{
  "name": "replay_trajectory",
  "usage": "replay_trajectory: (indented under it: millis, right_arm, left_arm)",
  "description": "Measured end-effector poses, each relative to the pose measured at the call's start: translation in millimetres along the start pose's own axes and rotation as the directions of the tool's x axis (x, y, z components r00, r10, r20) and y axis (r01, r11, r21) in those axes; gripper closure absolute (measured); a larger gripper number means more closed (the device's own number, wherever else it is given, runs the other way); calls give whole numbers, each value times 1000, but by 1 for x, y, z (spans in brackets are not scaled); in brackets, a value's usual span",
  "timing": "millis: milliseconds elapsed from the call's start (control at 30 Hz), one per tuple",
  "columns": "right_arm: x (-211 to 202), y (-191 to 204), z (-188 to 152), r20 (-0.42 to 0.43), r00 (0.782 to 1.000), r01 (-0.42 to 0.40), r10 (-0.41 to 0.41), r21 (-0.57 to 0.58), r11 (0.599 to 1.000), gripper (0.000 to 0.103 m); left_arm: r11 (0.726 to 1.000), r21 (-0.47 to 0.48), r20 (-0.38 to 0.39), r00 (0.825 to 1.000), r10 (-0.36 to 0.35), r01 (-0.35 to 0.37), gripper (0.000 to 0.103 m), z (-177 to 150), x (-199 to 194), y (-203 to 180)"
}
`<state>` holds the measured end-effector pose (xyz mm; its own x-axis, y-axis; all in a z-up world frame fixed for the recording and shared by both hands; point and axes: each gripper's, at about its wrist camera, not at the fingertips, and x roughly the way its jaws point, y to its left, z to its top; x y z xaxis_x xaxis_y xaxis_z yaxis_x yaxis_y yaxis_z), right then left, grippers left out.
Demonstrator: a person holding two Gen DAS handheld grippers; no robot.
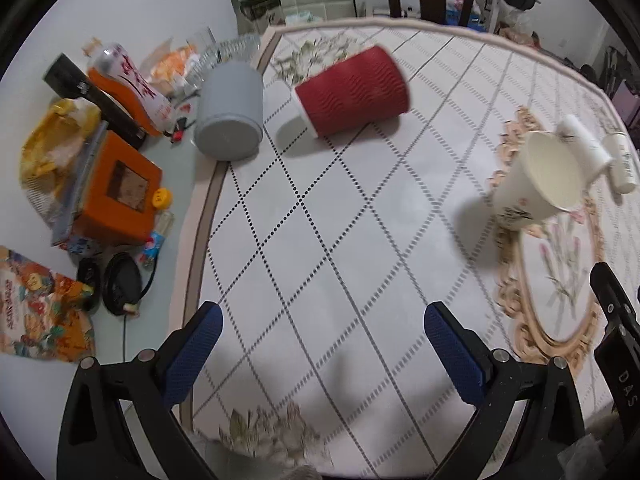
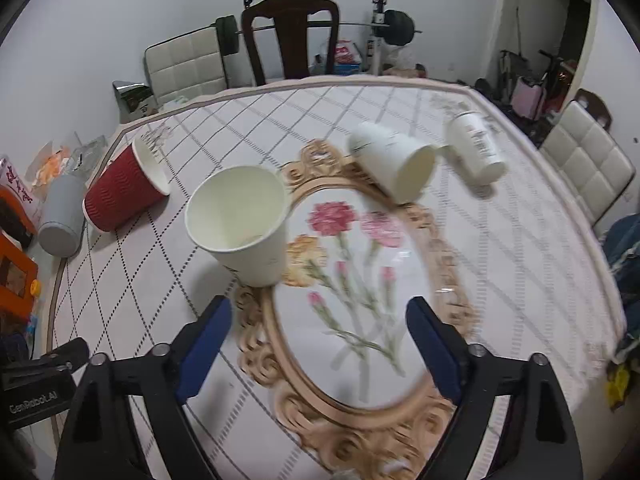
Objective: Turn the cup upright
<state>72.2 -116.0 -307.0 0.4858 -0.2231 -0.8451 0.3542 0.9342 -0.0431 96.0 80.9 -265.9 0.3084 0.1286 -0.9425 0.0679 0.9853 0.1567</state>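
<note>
A red ribbed paper cup (image 1: 354, 90) lies on its side on the tablecloth; it also shows in the right wrist view (image 2: 124, 188). A cream paper cup (image 2: 244, 224) stands upright near the floral oval, also in the left wrist view (image 1: 540, 178). Two more white cups lie on their sides: one (image 2: 394, 162) and a printed one (image 2: 476, 146). My left gripper (image 1: 320, 344) is open and empty, well short of the red cup. My right gripper (image 2: 320, 332) is open and empty, just in front of the upright cream cup.
A grey cylinder (image 1: 230, 112) lies at the mat's left edge (image 2: 60, 216). Snack bags, an orange box (image 1: 116, 192) and bottles crowd the table's left side. Chairs (image 2: 292, 36) stand at the far edge. The patterned tablecloth (image 1: 320, 240) covers the table.
</note>
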Motion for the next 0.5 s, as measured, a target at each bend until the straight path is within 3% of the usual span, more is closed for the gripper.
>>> replay_trajectory:
  millis: [167,500]
  right_arm:
    - [-59,-22,0,19,999,40,-39,-42,998,2]
    - [-202,-65,1,41,999,7,-4,-88,996,0]
  left_arm:
    - [1000,-11,72,997,-20,21,0,-23,-66,-6]
    - [997,-32,218,974,-60,69,0,-70,-202,-12]
